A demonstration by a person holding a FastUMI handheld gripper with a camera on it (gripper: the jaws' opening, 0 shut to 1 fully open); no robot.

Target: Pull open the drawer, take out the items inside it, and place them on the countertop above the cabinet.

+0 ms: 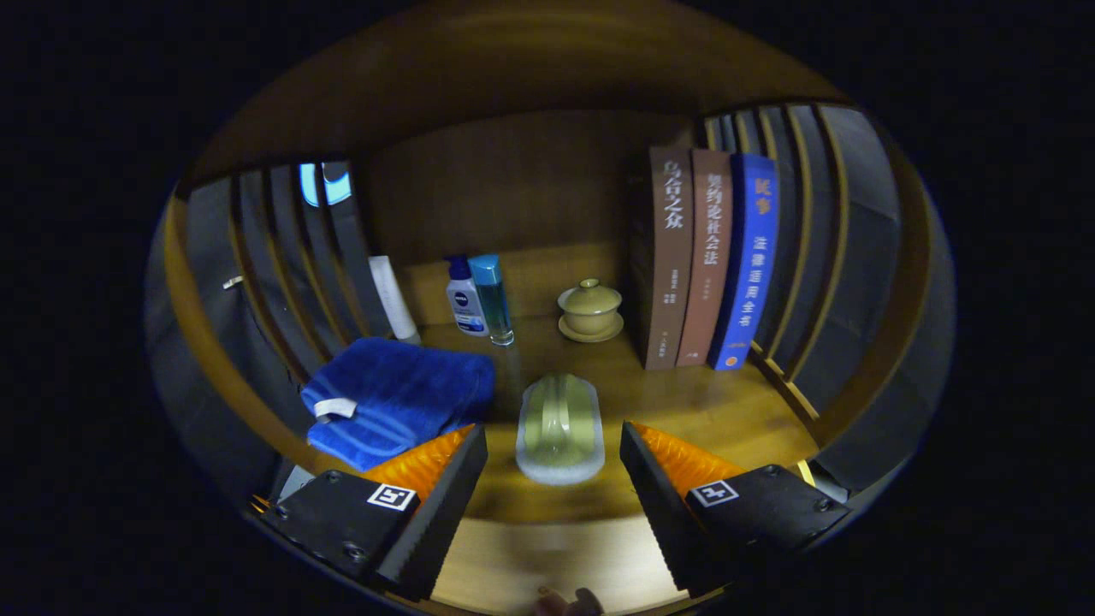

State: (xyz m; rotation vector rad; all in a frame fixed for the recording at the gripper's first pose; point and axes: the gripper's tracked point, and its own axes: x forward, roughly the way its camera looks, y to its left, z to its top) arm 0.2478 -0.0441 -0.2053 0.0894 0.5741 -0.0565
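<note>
Jaws spread wide, gripping nothing; gripper (554, 466) low over the wooden surface (727, 411). Pale green dish (560, 428) resting just ahead, between the jaws, right of the blue towel (398, 398). Probably glazed: stiff, slippery, fragile. Grip across the long sides.

Hand-held gripper (554, 466), fingers wide apart

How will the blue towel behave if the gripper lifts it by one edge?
The folded blue towel looks soft, so it would probably droop and unfold. It seems light and unlikely to slip. The open gripper sits beside it, fingers apart around a greenish oblong object.
</note>
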